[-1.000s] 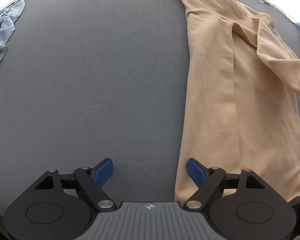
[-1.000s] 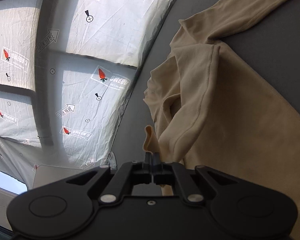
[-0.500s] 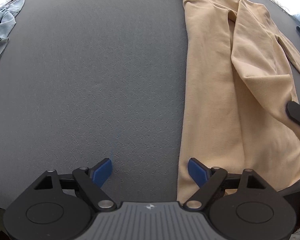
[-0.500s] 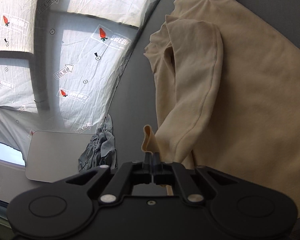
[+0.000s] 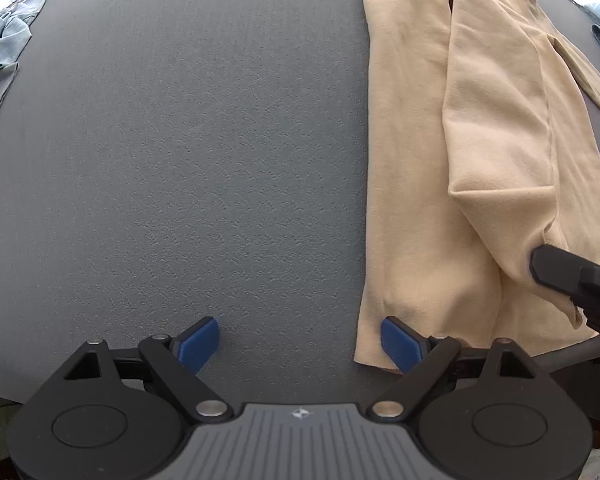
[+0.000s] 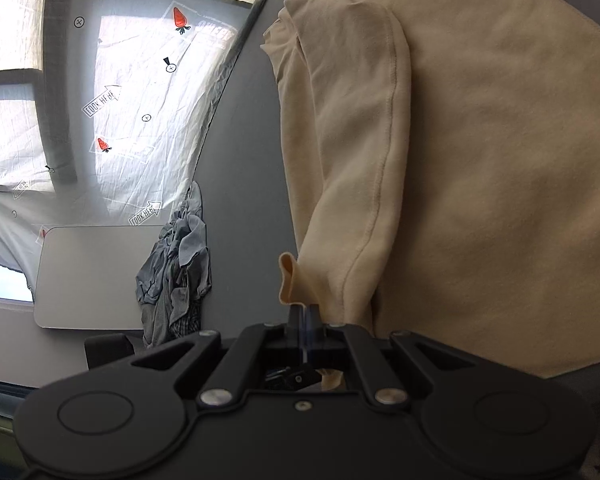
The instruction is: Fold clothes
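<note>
grey pile [image 5: 4,52]: lying crumpled at the mat's far left edge, well apart from the shirt, likely waiting its turn.
left gripper [image 5: 300,342]: pointing down over the mat, jaws opening; one pad is sitting over the shirt's near left corner, nothing pinched, probably readying to take that hem.
shirt [image 5: 412,160]: lying lengthwise on the right of the mat, its right side being folded over the body.
right gripper [image 6: 305,312]: clamping together on the folded flap's edge, carrying it across.
mat [image 5: 200,160]: grey, textured, covering the table.
room: white printed sheeting [image 6: 140,80] is hanging behind the table.
</note>
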Motion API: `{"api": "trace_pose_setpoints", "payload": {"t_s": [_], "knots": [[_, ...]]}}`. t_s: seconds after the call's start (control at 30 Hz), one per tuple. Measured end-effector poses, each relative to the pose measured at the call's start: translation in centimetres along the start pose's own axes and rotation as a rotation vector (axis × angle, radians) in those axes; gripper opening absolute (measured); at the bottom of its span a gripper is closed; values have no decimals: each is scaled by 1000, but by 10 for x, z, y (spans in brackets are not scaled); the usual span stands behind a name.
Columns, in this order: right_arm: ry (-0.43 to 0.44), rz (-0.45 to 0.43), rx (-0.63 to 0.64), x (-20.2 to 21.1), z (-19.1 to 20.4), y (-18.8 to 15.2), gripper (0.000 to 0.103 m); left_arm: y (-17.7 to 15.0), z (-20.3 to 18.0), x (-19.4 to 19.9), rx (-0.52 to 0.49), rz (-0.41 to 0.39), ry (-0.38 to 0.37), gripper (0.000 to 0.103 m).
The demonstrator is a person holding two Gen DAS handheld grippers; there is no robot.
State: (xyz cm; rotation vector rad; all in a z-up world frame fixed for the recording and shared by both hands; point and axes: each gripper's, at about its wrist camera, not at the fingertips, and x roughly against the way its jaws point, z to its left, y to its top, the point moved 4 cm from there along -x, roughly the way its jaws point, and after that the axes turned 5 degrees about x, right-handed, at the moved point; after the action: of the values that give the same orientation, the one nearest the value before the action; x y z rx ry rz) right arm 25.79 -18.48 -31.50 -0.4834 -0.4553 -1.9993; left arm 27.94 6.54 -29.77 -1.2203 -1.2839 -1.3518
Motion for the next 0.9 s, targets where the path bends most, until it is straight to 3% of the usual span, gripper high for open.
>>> {"api": "trace_pose_setpoints", "payload": {"t_s": [0.47, 0.6, 0.73, 0.9], "knots": [[-103, 99, 9, -15, -12, -12, 4, 4, -2, 2, 16, 31, -2, 91], [-53, 91, 26, -13, -2, -9, 12, 8, -3, 4, 27, 40, -10, 91], [28, 32, 34, -7, 9, 0, 14, 11, -3, 6, 34, 38, -16, 91], [6, 14, -47, -9, -2, 6, 12, 13, -5, 10, 34, 38, -19, 91]]}}
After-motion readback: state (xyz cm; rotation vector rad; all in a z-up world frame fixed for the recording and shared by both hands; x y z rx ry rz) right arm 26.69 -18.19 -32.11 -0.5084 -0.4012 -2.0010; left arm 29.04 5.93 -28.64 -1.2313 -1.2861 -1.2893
